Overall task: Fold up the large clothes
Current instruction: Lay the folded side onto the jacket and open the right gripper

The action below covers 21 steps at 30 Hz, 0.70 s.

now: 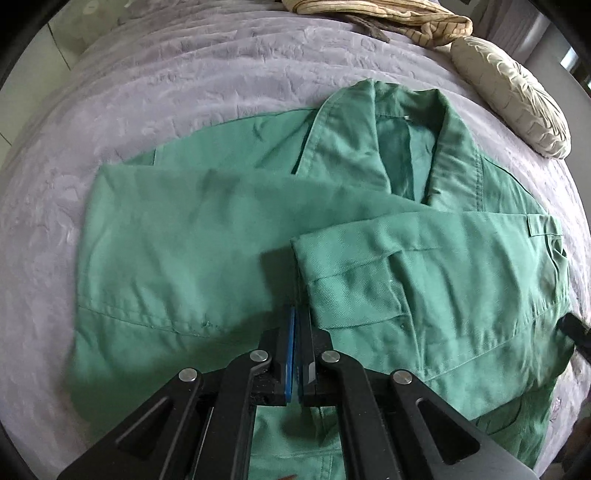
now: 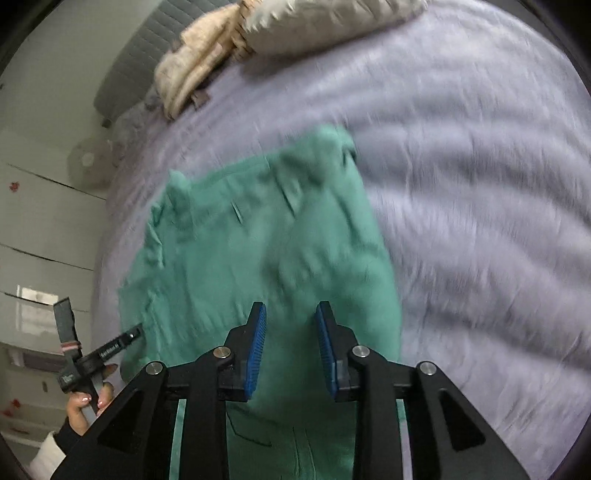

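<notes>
While the left gripper [image 1: 298, 314] is sitting at 6 o'clock in the left wrist view, its blue pads are pressed almost together with only a sliver of gap; whether any cloth is pinched between them I cannot tell. The green jacket [image 1: 229, 236] is lying spread on the grey bedspread [image 1: 192, 81], filling the centre of the view. Its collar [image 1: 413, 122] is opening toward 1 o'clock. One sleeve is folded across the body, with its cuff [image 1: 354, 280] ending just beside the left gripper's tips, toward 3 o'clock from them. A cream patterned pillow [image 1: 517, 103] is lying at 2 o'clock, apart from the jacket. A striped beige cloth [image 1: 399, 18] is bunching at 12 o'clock, at the far edge of the bedspread.

In the right wrist view, heavily motion-blurred, the right gripper [image 2: 291, 328] is at 6 o'clock with its blue pads clearly apart and nothing between them, hanging over the green jacket [image 2: 258, 240], which is running from centre down to 6 o'clock. The grey bedspread [image 2: 480, 184] is taking up the 3 o'clock side. A pale pillow [image 2: 325, 22] and a beige bundle [image 2: 192, 66] are lying at 12 and 11 o'clock. At 8 o'clock the person's left hand [image 2: 86, 406] is gripping a dark handle at the jacket's edge, with white cabinet fronts [image 2: 40, 229] behind at 9 o'clock.
</notes>
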Each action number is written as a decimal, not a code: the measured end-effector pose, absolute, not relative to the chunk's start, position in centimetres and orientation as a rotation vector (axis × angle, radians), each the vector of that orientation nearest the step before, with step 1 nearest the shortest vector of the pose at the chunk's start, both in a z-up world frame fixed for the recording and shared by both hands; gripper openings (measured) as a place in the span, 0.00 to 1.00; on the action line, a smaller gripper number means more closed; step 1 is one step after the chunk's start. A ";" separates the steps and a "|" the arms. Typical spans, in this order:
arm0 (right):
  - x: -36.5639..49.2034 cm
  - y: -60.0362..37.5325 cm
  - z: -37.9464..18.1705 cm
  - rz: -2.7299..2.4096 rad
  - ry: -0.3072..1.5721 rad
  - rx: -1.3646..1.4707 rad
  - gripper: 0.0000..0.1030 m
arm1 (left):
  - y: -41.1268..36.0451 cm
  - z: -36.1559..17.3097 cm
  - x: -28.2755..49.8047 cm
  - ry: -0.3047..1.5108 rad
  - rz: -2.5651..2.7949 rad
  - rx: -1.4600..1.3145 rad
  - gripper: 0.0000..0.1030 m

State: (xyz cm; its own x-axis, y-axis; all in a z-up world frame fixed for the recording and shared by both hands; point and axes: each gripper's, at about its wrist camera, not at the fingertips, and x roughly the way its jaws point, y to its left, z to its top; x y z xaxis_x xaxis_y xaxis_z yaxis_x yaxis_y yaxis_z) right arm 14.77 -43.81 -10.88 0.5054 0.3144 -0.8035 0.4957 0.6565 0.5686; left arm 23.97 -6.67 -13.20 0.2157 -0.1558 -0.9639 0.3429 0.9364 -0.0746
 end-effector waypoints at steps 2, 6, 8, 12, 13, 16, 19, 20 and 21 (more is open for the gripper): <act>14.7 -43.3 -11.6 -0.136 1.092 0.900 0.30 | -6.3 -13.2 23.8 1.301 -0.342 0.170 0.01; 14.6 -42.8 -11.4 -0.122 1.097 0.891 0.30 | -5.2 -12.6 23.4 1.303 -0.356 0.132 0.01; 14.7 -42.1 -10.8 -0.085 1.083 0.898 0.30 | -5.1 -12.0 23.0 1.287 -0.381 0.122 0.01; 15.8 -40.1 -10.8 -0.053 1.089 0.900 0.30 | -6.0 -11.7 23.7 1.264 -0.404 0.139 0.01; 15.9 -39.8 -11.1 -0.050 1.098 0.905 0.30 | -6.0 -11.6 24.4 1.274 -0.422 0.089 0.01; 16.1 -39.0 -11.7 -0.044 1.116 0.920 0.30 | -6.0 -11.2 25.0 1.275 -0.458 0.008 0.01; 16.1 -38.4 -11.8 -0.038 1.126 0.916 0.30 | -6.1 -10.9 24.4 1.294 -0.460 0.035 0.97; 16.0 -38.2 -11.8 -0.036 1.129 0.915 0.30 | -6.0 -10.9 24.1 1.272 -0.447 0.043 1.00; 16.0 -38.1 -11.8 -0.036 1.131 0.915 0.30 | -6.0 -11.0 23.8 1.263 -0.446 0.053 1.00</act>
